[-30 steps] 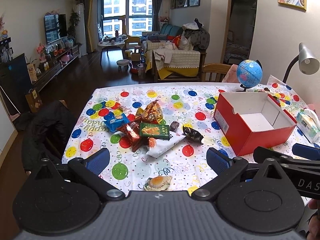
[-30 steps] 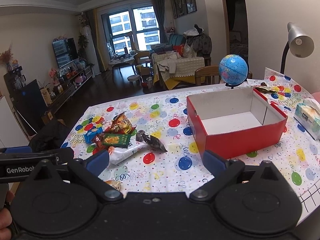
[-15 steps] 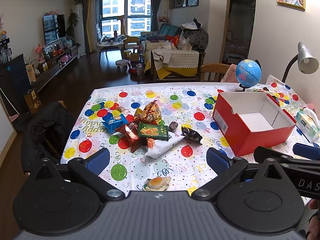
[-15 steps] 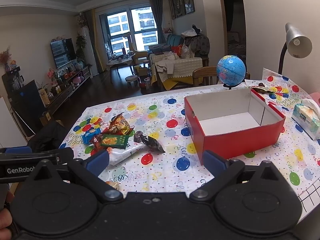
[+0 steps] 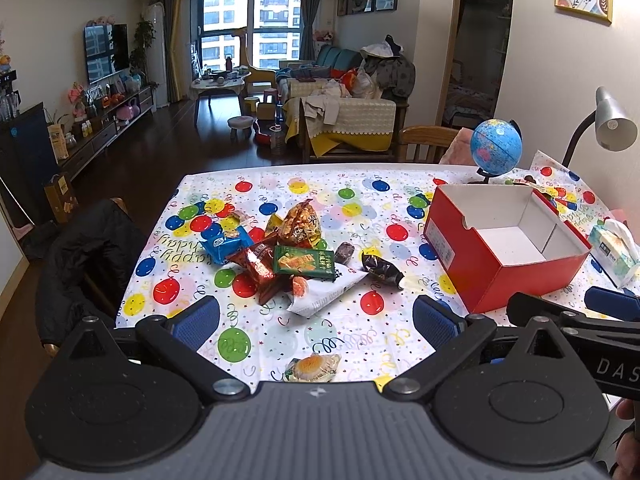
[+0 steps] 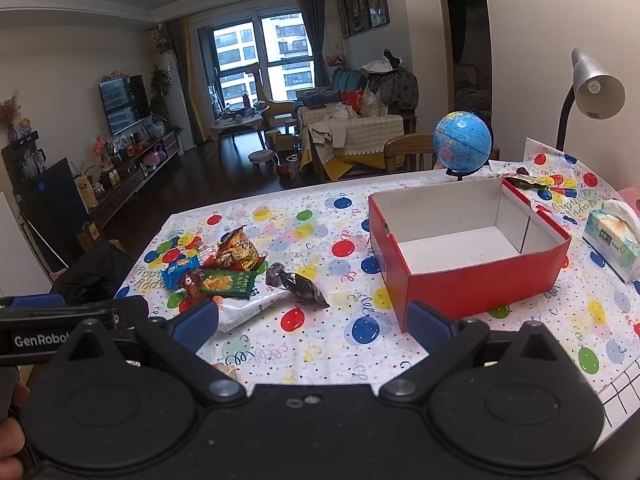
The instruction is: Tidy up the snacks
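Both grippers are being held above the near table edge, empty, fingers spread wide: the left gripper (image 5: pixel 316 316) and the right gripper (image 6: pixel 314 320). "GenRobo" is being shown on the left gripper's arm in the right view, "DAS" on the right one's in the left view. The snacks (image 5: pixel 288 256) are being left piled on the tablecloth (image 5: pixel 352 208), printed "happy birthday", well left of the red box (image 5: pixel 504 248). A green packet (image 5: pixel 304 262) is lying on top; its lettering is probably too small to be read.
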A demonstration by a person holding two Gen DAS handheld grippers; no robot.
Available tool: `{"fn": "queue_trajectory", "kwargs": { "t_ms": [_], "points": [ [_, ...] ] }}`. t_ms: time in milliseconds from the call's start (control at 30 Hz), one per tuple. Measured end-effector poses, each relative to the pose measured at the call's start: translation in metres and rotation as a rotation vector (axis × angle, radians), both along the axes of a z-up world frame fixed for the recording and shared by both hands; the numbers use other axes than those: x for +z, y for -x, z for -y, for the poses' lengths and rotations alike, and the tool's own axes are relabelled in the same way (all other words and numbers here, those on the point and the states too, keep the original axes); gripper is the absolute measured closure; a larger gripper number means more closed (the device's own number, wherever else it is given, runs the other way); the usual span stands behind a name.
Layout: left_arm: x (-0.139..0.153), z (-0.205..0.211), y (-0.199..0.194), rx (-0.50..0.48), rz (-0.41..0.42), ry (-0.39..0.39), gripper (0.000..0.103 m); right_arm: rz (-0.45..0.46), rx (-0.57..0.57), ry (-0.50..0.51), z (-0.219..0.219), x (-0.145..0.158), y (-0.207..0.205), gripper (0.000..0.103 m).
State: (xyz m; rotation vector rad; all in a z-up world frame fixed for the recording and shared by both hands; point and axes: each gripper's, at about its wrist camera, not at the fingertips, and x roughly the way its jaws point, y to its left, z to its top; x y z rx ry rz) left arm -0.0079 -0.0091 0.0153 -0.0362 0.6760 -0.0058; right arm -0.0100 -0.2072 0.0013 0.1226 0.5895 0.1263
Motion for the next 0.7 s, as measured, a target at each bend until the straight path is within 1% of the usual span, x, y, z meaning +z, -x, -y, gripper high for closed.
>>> {"fn": "queue_trajectory", "kwargs": {
  "t_ms": [200, 333, 533, 700],
  "points": [
    [-0.001, 0.0, -0.001, 0.001, -0.005, 0.001, 0.0, -0.007, -0.001, 0.003, 0.0, 0.0, -0.002, 0.003],
    [-0.007, -0.006, -0.011, 0.005, -0.025, 0.01, 0.0, -0.021, 0.008, 0.008, 0.001, -0.001, -0.006, 0.003],
    [-0.017, -0.01, -0.024, 0.039, -0.048, 0.011, 0.0, -0.045, 0.047, 0.02, -0.005, -0.008, -0.021, 0.003],
    [-0.038, -0.016, -0.041, 0.107, -0.125, 0.024, 0.0, -0.107, 0.085, 0.014, -0.003, -0.027, -0.048, 0.004]
  ]
}}
